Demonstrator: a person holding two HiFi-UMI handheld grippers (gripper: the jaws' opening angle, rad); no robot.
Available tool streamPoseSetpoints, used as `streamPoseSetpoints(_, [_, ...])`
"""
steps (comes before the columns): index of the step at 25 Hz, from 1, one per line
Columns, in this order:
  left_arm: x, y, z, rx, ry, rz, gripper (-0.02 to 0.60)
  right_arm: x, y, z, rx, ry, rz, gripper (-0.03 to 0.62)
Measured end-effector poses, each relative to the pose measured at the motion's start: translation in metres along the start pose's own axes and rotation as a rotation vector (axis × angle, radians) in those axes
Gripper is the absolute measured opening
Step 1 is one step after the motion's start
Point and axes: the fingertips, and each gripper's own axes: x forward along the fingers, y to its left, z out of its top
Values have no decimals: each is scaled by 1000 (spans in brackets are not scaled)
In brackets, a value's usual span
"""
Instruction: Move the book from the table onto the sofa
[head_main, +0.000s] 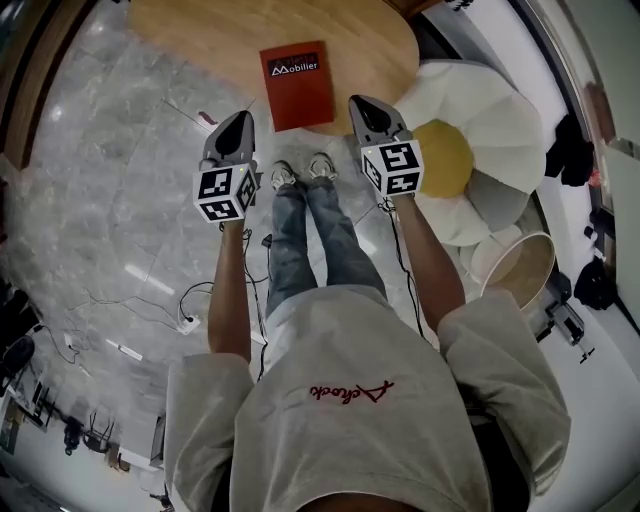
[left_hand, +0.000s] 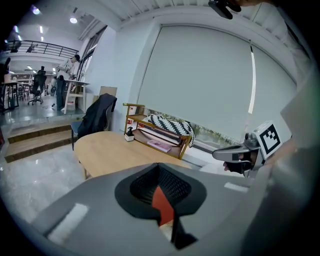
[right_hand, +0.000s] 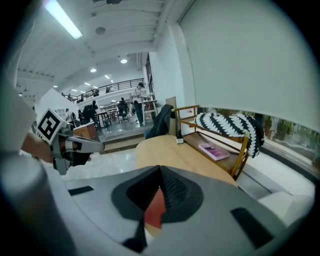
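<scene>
A red book (head_main: 297, 85) lies flat near the front edge of the oval wooden table (head_main: 200, 40). My left gripper (head_main: 243, 120) hovers just left of it and my right gripper (head_main: 361, 104) just right of it, both above the table's edge. Both are shut with nothing held. In the left gripper view the book (left_hand: 161, 201) shows red through the slit of the shut jaws. The right gripper view shows the book (right_hand: 155, 210) the same way. To the right of the table stands a white flower-shaped sofa (head_main: 487, 110) with a yellow centre.
The person's legs and shoes (head_main: 300, 172) stand between the grippers. Cables and a power strip (head_main: 186, 322) lie on the marble floor at left. A round tub (head_main: 520, 268) sits by the sofa. Beyond the table stand a wooden shelf (left_hand: 159, 136) and a chair with a dark jacket (left_hand: 96, 117).
</scene>
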Motion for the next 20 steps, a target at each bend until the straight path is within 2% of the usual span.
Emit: streamPoseSetpoints(20, [74, 33, -76, -86, 94, 12, 9, 71, -28, -79, 68, 116, 7, 9])
